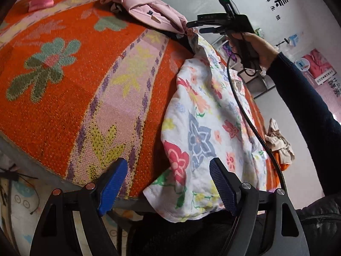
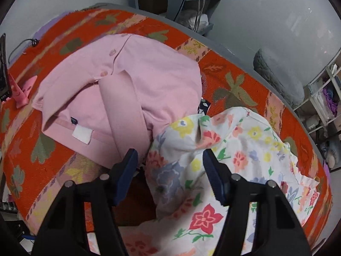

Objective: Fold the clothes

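1. The floral cloth lies crumpled on the orange blanket, one corner hanging over the near table edge; its far end touches the pink shirt.
2. The left gripper is spread wide and empty, with that hanging corner between its blue pads but not pressed. If it shuts now it may catch only the hem, and the cloth could slide off the table.
3. The right gripper stands partly spread over the cloth's far end, pinching nothing. Just beside the shirt, a careless close could grab both garments and drag the shirt along.
4. The cable crosses the cloth and could snag a fold.
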Tool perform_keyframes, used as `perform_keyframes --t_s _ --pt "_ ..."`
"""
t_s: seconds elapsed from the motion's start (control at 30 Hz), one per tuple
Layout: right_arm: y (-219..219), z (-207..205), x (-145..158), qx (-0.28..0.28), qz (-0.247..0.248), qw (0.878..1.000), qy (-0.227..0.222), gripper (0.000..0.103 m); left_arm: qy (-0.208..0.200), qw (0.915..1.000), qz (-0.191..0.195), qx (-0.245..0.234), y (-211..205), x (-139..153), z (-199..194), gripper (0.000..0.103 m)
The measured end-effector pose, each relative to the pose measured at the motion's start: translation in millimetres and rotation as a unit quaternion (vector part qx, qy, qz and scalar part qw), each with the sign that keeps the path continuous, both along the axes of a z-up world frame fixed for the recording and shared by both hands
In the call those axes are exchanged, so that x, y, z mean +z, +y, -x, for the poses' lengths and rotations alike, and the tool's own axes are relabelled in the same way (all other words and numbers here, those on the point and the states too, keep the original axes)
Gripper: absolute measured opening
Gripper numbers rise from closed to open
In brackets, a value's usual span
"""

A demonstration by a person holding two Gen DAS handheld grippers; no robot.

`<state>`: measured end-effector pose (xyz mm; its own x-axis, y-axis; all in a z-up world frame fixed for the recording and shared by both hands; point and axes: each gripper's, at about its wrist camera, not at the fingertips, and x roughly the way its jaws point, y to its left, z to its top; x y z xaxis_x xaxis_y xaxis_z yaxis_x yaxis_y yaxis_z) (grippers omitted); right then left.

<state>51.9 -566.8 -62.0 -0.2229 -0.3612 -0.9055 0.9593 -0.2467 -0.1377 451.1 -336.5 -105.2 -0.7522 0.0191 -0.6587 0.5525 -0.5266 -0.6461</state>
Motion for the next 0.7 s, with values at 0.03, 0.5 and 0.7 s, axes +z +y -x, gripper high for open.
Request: perform_keyframes --t_s 0.03,0.5,0.7 --pt "-2 0 -4 -0.004 -0.009 1.000 0.009 0.051 0.005 1.0000 -0.004 -0.006 0 -1 1 0.079" --pt "9 20 4 -0.061 0.019 0.997 -0.043 0.007 0.047 0.9915 -0.103 -0.064 -2 -22 3 0.006" --pt "24 33 18 -0.079 0.079 0.988 -0.106 0.007 0.092 0.9851 -0.131 -0.064 4 -13 -1 0.000"
